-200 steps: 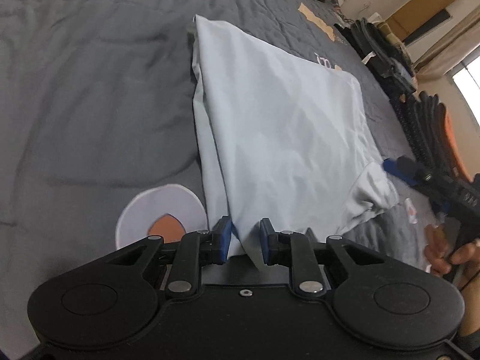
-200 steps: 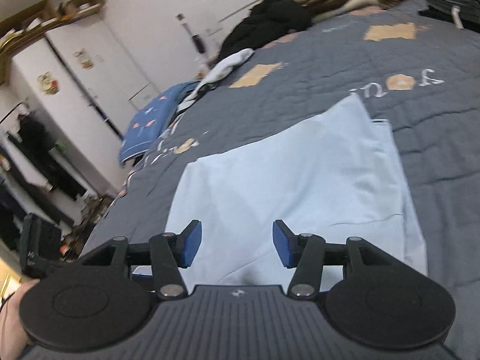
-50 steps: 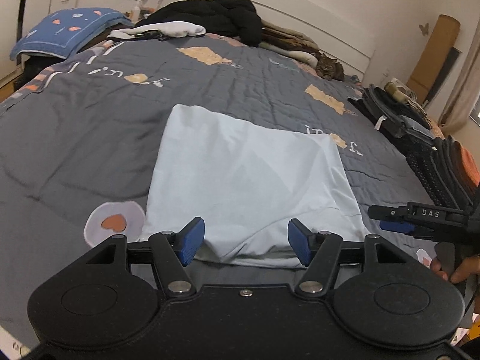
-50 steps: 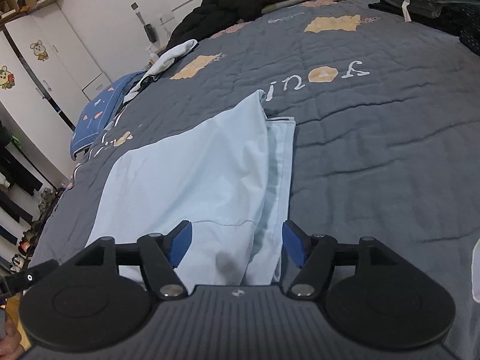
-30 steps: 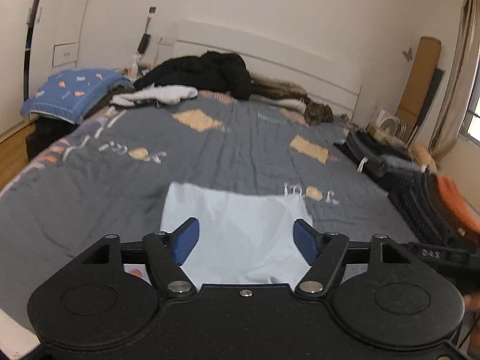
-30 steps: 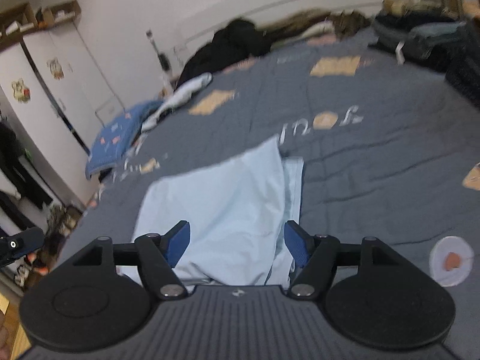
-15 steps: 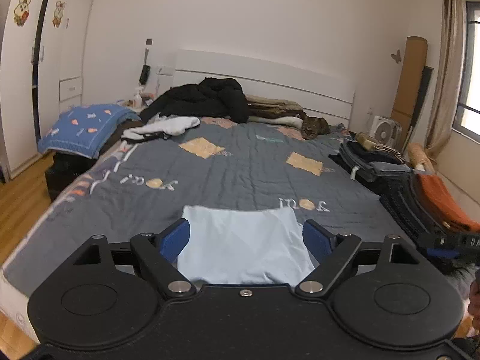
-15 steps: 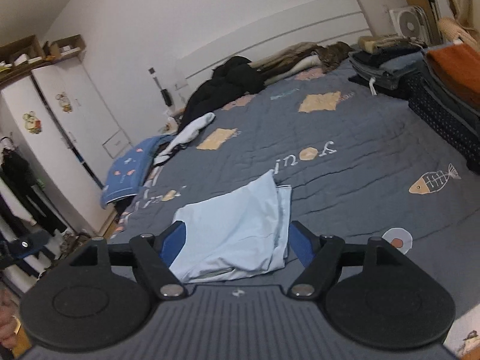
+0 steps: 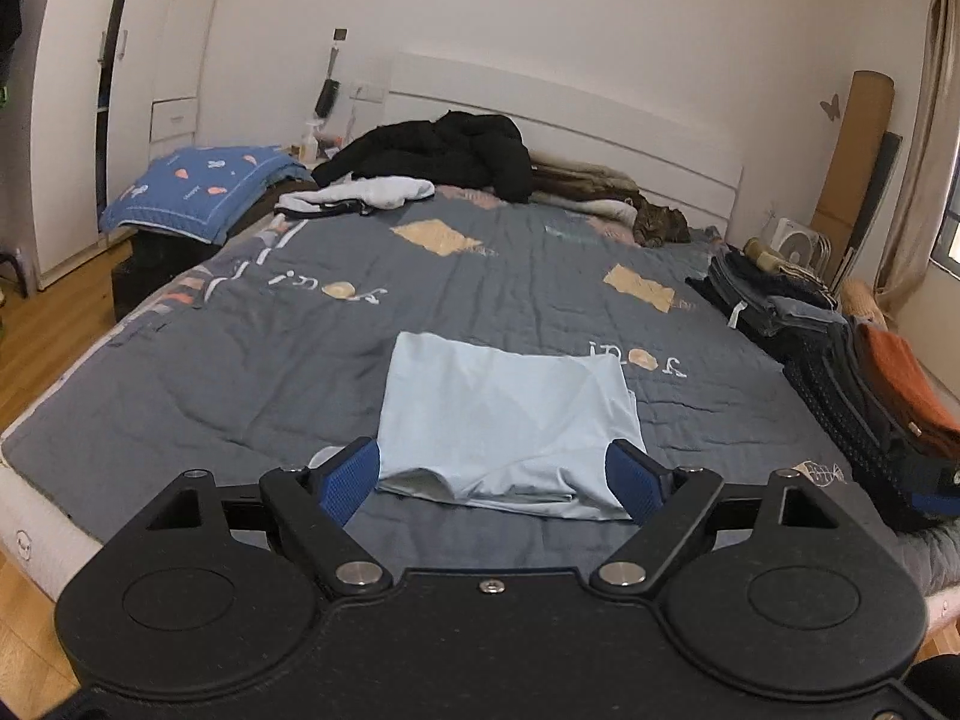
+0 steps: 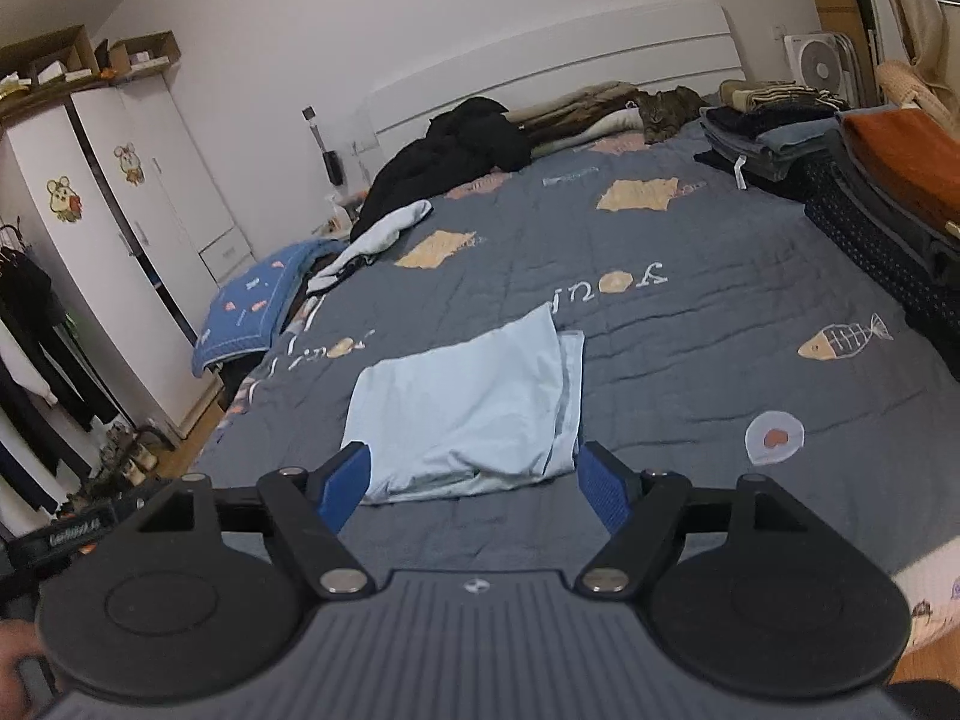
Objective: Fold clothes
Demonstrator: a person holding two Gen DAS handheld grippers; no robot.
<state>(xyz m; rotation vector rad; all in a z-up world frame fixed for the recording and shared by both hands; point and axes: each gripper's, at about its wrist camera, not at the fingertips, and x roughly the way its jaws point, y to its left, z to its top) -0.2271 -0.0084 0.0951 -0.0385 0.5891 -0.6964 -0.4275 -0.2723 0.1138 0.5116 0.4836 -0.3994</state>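
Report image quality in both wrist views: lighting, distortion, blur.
Left wrist view: soft, even indoor light, no glare; fisheye bends the headboard; the light blue garment is sharp. Right wrist view: dimmer and tilted, the wardrobe bowed, dark vignette at corners, left edge slightly soft.

Left tool (image 9: 498, 483) and right tool (image 10: 474, 486) both gape wide, holding nothing

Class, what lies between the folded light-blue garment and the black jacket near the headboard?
Only bare grey quilt, seen in both views, between garment and jacket.
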